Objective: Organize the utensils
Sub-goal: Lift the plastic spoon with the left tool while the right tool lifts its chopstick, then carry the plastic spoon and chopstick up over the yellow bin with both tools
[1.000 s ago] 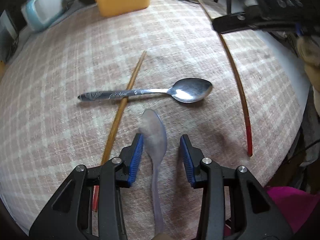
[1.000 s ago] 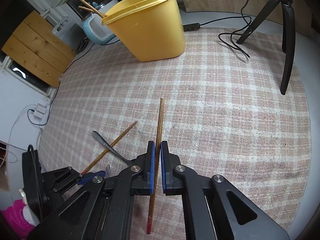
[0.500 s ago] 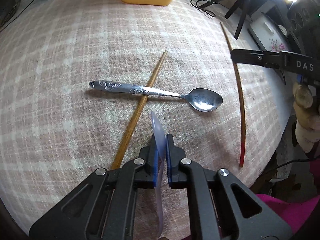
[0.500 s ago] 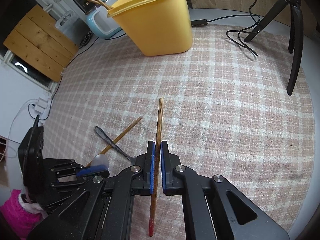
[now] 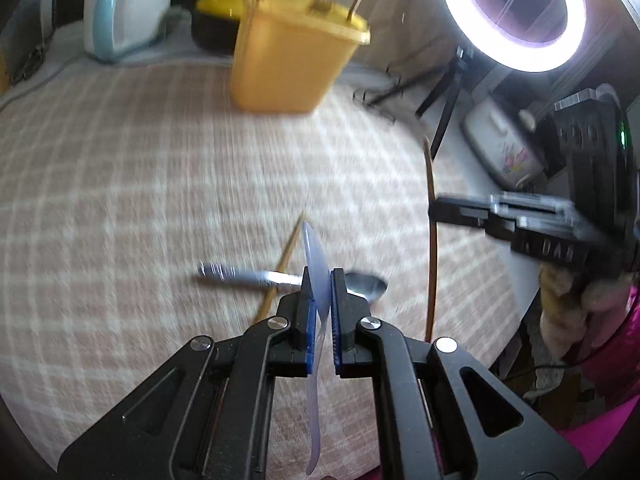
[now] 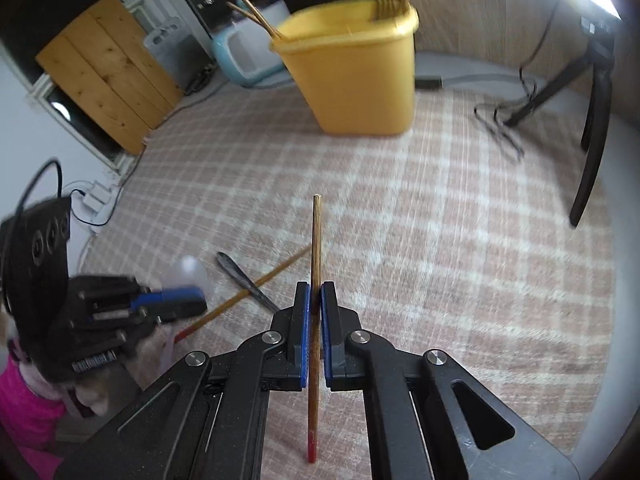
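My left gripper (image 5: 320,276) is shut on a translucent plastic spoon (image 5: 316,256), held edge-up above the cloth; its bowl also shows in the right wrist view (image 6: 188,270). My right gripper (image 6: 316,292) is shut on a wooden chopstick (image 6: 316,236) with a red end, lifted off the cloth; the same chopstick (image 5: 431,240) appears in the left wrist view. On the checked cloth lie a metal spoon (image 5: 368,282) and a second chopstick (image 5: 282,268) crossing under it. A yellow bin (image 5: 292,60) holding sticks stands at the far side.
A lit ring light (image 5: 520,12) on a black tripod (image 6: 592,120) stands at the table's far right, with cables (image 6: 500,128) on the cloth. A pale blue appliance (image 5: 120,12) sits behind the bin. A person's hand and pink sleeve (image 5: 600,360) are at the right edge.
My left gripper closed on the plastic spoon and lifted it off the cloth, tilting toward the bin. My right gripper rose a little with its chopstick.
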